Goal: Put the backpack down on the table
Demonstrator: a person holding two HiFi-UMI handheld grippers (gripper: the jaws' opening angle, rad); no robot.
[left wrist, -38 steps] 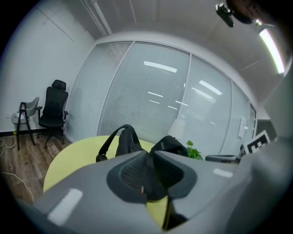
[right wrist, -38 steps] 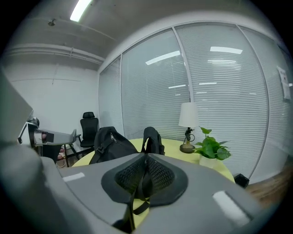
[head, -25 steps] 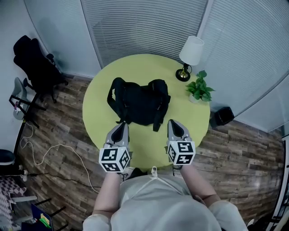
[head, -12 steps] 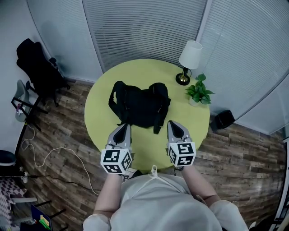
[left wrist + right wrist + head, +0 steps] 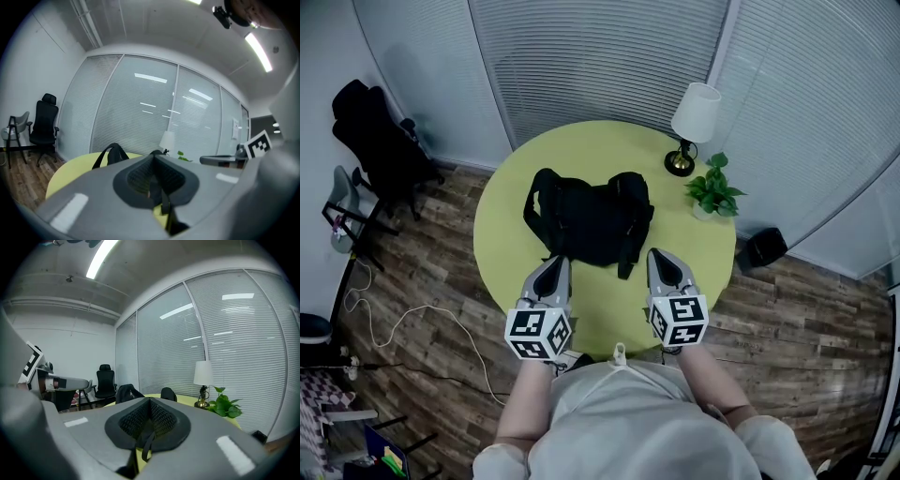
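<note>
Nearest, the left claw (image 5: pixel 551 267) and right claw (image 5: pixel 662 261) hang over the near edge of the tabletop (image 5: pixel 605 150), each pressed together with nothing evidently pinched. Neither has shifted in the last second. Just beyond, the backpack (image 5: pixel 586 220) lies flat on the tabletop, equally unmoved, so the task looks done. Farthest stand a lamp (image 5: pixel 695 114) and a plant (image 5: pixel 713 191).

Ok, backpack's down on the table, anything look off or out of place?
Nothing spilled or damaged: backpack lies on the table, lamp and plant upright. One oddity: left gripper and right gripper are each shut with a thin dark strap pinched between the jaws.
</note>
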